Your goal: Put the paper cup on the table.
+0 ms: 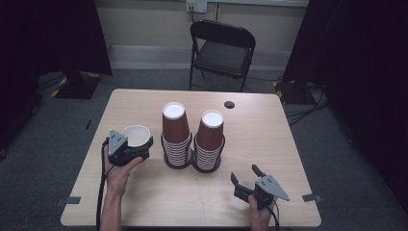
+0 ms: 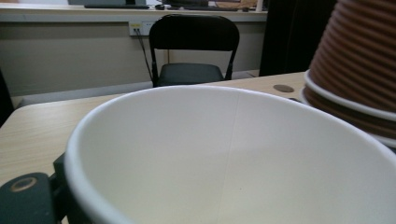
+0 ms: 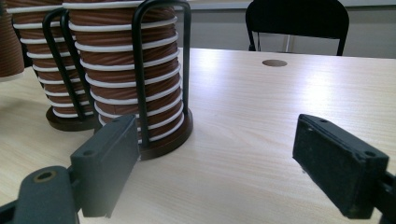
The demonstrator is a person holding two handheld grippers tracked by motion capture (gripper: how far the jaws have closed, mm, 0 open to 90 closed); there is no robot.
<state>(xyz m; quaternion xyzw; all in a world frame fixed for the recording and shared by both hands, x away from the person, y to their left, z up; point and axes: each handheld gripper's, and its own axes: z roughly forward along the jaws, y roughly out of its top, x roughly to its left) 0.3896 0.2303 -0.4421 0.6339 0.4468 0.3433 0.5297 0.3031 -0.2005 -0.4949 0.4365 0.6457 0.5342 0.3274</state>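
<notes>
— White cup interior (image 2: 233,158) is seen closest of all, right against the lens of the left gripper view, with a dark jaw pressed to its outer wall at the lower left.

— How is the left tool (image 1: 126,147) set?

— It is closed on the single cup (image 1: 136,135), which is held upright at the left part of the tabletop (image 1: 269,144), just beside the left stack (image 1: 175,134). The left hand (image 1: 120,172) is wrapped round the tool's body.

— And the right tool (image 1: 246,177)?

— Its jaws are spread wide and nothing is gripped; bare wood is seen between them in the right gripper view. It is held by the right hand (image 1: 260,214) near the front edge, towards the right corner.

— What is counted?

— Two stacks of upturned brown cups are counted, each in a black wire holder (image 3: 161,70); the right stack (image 1: 210,139) stands touching or nearly touching the left. One round hole (image 1: 229,104) is seen near the far edge, and one folding chair (image 1: 221,50) beyond it.

— Where is open room?

— The right side and the front centre are left bare. The wire loops and ribbed rims are shown clearly in the right gripper view.
</notes>
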